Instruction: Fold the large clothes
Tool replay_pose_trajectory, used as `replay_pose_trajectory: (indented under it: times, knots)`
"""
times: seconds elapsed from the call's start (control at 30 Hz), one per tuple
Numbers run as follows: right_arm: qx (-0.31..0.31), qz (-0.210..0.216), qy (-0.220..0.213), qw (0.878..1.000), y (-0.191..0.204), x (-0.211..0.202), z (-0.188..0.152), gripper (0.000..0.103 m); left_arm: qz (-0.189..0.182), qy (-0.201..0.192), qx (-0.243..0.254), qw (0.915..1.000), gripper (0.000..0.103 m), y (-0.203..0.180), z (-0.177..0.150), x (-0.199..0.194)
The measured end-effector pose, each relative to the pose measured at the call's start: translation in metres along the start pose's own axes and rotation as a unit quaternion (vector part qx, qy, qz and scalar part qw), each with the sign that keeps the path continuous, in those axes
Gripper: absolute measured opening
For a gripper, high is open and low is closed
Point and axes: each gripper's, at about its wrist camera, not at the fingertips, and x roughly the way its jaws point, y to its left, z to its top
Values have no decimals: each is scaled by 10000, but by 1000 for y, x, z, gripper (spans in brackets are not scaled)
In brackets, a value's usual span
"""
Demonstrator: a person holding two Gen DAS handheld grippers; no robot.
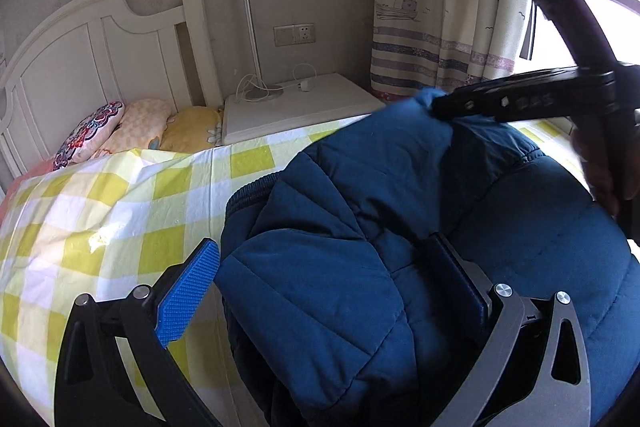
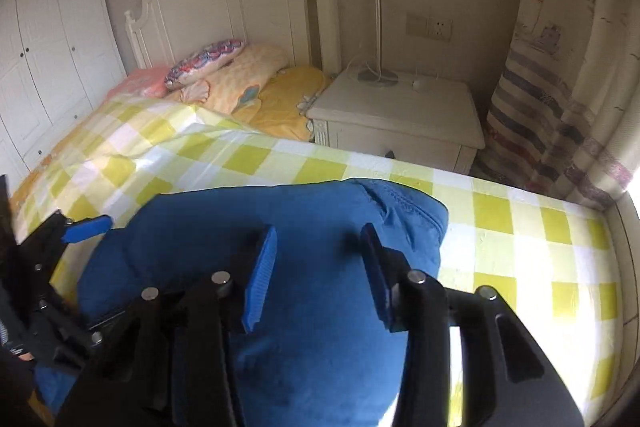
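Jacket (image 1: 360, 227), blue and quilted, lay bunched on the checked bedsheet (image 1: 120, 195). In the left wrist view, the left gripper (image 1: 320, 287) stood wide open around a fold. In the right wrist view, the right gripper (image 2: 320, 275) was part open above the fabric, gripping nothing.

Jacket (image 1: 360, 227) on bed (image 1: 120, 195), nightstand (image 1: 304, 107) behind

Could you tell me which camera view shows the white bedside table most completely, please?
The right wrist view: the white bedside table shows its whole top, front panel and a drawer knob, beside the checked bed. The left wrist view shows only its top, the front hidden behind the bed.
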Motion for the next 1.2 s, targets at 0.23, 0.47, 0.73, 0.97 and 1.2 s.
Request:
replay_pose_trajectory:
  times: [0.23, 0.47, 0.73, 0.97, 1.2]
  knots:
    - [-562, -463, 730, 9947, 21, 40, 6, 50, -115, -76, -354, 9993, 99, 9, -10, 5]
    - [-735, -319, 871, 9930, 57, 57, 9, 50, -5, -180, -389, 9991, 99, 9, -13, 3]
    - [39, -78, 300, 9995, 42, -12, 5, 86, -129, 156, -736, 9971, 99, 24, -15, -17]
    - [1536, 1208, -280, 9803, -18, -140, -108, 100, -992, 892, -1726, 9759, 98, 77, -64, -62]
    - [2491, 2662, 634, 9290, -9, -102, -206, 101, -2043, 1526, -2474, 9348, 98, 75, -101, -41]
